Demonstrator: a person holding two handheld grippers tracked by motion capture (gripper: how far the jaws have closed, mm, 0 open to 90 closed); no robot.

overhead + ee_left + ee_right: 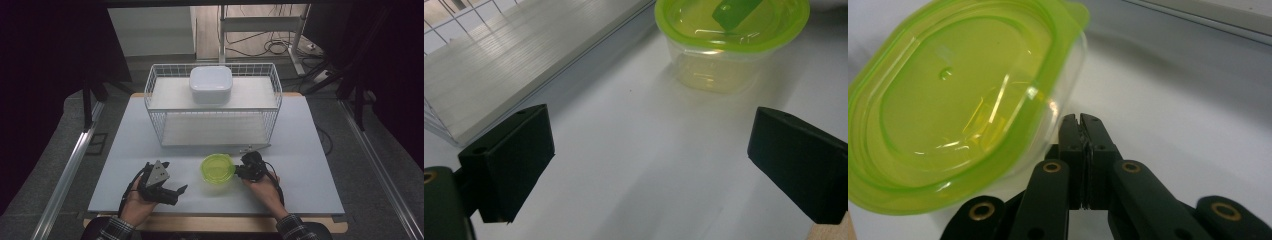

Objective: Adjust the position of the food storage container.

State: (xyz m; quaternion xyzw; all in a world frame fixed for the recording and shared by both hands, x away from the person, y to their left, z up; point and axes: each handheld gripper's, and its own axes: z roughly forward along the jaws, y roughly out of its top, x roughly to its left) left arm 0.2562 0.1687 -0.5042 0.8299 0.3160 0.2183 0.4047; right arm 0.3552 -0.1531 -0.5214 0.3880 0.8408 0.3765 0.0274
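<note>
A clear tub with a lime-green lid [218,168] sits on the pale table [305,165], just in front of the wire rack. My right gripper [242,170] is at the tub's right side. In the right gripper view its jaws [1081,124] are pressed together with nothing between them, right beside the tub's wall [963,105]; whether they touch it I cannot tell. My left gripper [177,194] lies in a hand at the front left, apart from the tub. It stands wide open [649,165] over bare table, with the tub [729,45] farther ahead.
A white wire rack [212,107] stands across the back half of the table, with a white lidded box [210,84] on its upper shelf. Its lower shelf board [514,60] lies near my left gripper. The table's front edge is close to both hands.
</note>
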